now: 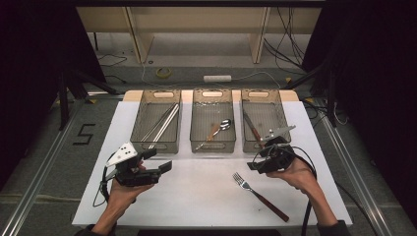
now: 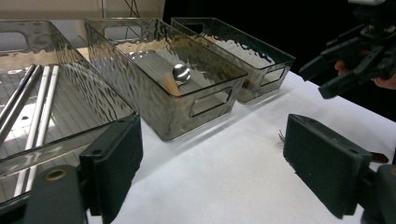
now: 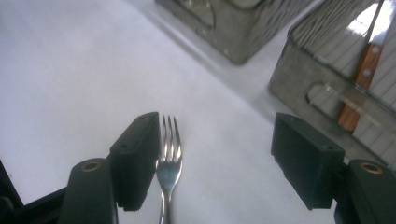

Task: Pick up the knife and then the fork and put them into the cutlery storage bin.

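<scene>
A fork (image 1: pixel 259 195) with a wooden handle lies on the white table (image 1: pixel 196 196), tines pointing to the back left. My right gripper (image 1: pixel 258 158) hovers just behind the tines, open and empty. In the right gripper view the fork's tines (image 3: pixel 169 140) lie close to the left jaw of this gripper (image 3: pixel 215 163). My left gripper (image 1: pixel 160 160) is held open and empty at the front left, before the left bin. In the left gripper view its jaws (image 2: pixel 212 163) stand wide apart over bare table, with the right gripper (image 2: pixel 355 56) farther off.
Three clear grey bins stand in a row at the back. The left bin (image 1: pixel 142 140) holds metal chopsticks (image 1: pixel 162 125), the middle bin (image 1: pixel 196 145) a spoon (image 1: pixel 219 128), the right bin (image 1: pixel 280 115) a wooden-handled knife (image 1: pixel 252 127). Cables lie on the floor beyond.
</scene>
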Tool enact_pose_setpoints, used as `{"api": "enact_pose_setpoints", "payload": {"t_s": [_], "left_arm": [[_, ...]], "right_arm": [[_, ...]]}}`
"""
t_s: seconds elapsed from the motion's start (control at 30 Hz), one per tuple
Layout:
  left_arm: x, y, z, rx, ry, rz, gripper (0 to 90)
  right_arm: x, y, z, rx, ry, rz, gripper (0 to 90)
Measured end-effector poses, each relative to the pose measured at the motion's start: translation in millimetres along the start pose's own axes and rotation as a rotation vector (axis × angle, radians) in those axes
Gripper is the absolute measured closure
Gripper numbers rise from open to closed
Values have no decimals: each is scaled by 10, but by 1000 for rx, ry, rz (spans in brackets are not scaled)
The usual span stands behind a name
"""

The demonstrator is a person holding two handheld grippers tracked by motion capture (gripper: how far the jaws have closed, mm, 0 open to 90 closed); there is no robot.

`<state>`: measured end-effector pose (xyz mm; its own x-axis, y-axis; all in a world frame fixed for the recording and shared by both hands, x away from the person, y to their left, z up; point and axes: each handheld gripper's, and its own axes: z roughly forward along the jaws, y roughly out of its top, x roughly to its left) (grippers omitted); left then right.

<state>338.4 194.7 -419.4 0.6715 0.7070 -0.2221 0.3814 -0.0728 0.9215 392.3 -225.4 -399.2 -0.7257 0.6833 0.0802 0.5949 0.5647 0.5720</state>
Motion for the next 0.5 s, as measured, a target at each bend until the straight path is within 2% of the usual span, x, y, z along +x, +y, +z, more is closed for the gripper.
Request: {"api": "enact_pose_setpoints", "payload": {"t_s": [0.23, 0.5], "left_arm": [[0, 0, -3, -1, -1, -2, 192], [-3, 1, -5, -2, 0, 0, 192]], "right_arm": [[93, -73, 34, 45, 22, -21, 317], [170, -144, -5, 53, 51, -40, 318]]}}
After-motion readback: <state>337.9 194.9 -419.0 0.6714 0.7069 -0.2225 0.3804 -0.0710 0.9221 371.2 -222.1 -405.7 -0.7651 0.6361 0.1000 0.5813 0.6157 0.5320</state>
